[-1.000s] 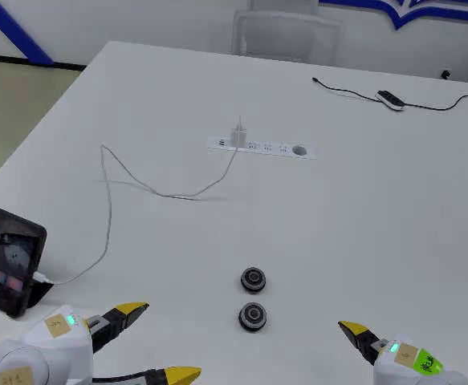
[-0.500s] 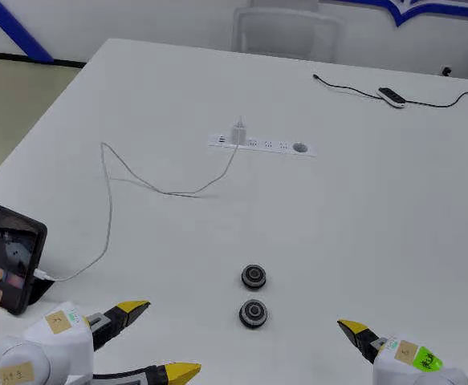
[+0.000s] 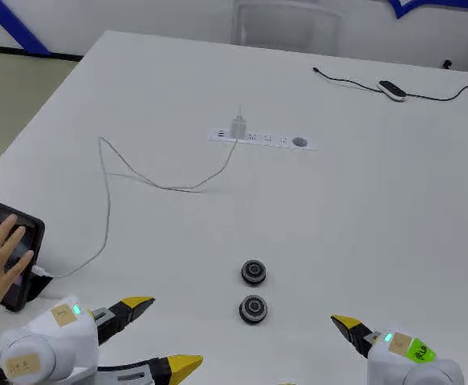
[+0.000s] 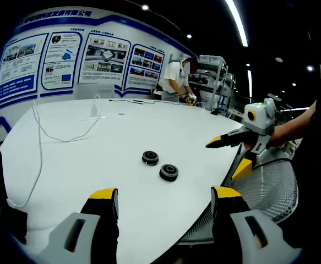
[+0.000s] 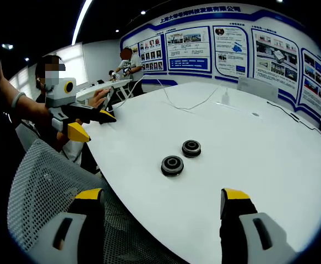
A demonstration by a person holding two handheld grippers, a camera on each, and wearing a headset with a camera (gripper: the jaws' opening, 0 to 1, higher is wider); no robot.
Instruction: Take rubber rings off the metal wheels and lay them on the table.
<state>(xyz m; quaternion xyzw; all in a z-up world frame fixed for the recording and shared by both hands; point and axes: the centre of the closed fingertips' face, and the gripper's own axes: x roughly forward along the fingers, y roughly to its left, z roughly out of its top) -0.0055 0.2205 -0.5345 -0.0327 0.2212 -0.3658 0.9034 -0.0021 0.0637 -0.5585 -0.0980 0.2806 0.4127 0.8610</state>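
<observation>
Nothing done yet, I judge. Near wheel (image 3: 253,309) and far wheel (image 3: 254,272), at its 12 o'clock, sit on the table (image 3: 362,208), both apparently unstripped. Left hand-held gripper (image 3: 161,335) is at 8 o'clock and right hand-held gripper (image 4: 222,160) at 4 o'clock, jaws apart, empty.

Left hand-held gripper (image 4: 164,193) jaws wide apart, empty; right hand-held gripper (image 5: 162,193) same.

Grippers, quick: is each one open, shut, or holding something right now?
Left gripper: open, jaws wide apart, holding nothing.
Right gripper: open, jaws wide apart, holding nothing.
</observation>
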